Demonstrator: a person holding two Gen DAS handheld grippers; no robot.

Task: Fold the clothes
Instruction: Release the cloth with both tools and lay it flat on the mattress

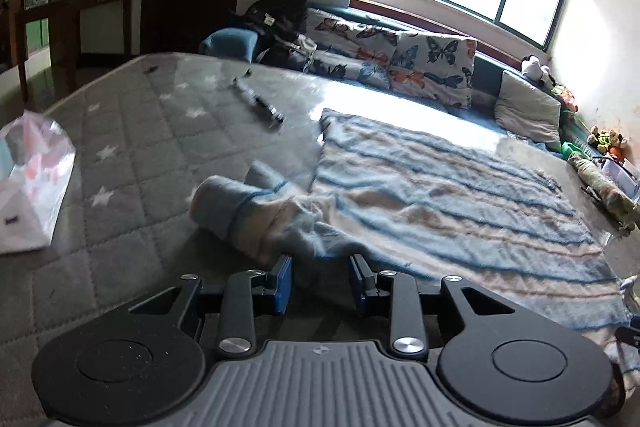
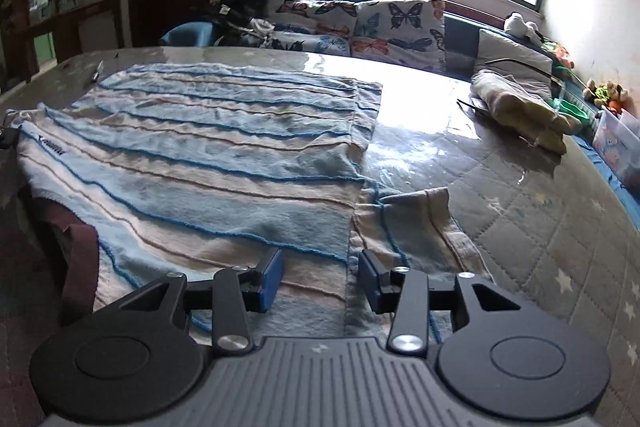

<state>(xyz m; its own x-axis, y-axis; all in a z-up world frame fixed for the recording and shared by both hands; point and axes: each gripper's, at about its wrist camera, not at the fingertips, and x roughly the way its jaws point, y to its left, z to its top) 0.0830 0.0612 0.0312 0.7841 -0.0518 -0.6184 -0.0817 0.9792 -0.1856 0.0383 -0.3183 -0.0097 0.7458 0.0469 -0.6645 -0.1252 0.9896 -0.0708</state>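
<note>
I have the striped sweater (image 2: 208,163) flat on the quilted bed (image 2: 540,227), both grippers spread and empty, left gripper (image 1: 320,281) over its crumpled sleeve (image 1: 240,211) at eleven o'clock, right gripper (image 2: 320,281) over the other sleeve (image 2: 404,227) at one o'clock; next I'd pinch the sleeves and fold inward.

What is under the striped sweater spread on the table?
The striped sweater lies on a grey star-patterned quilted cover under a glossy clear sheet. A dark reddish-brown fabric piece pokes out at its near left edge; anything else beneath is covered.
</note>
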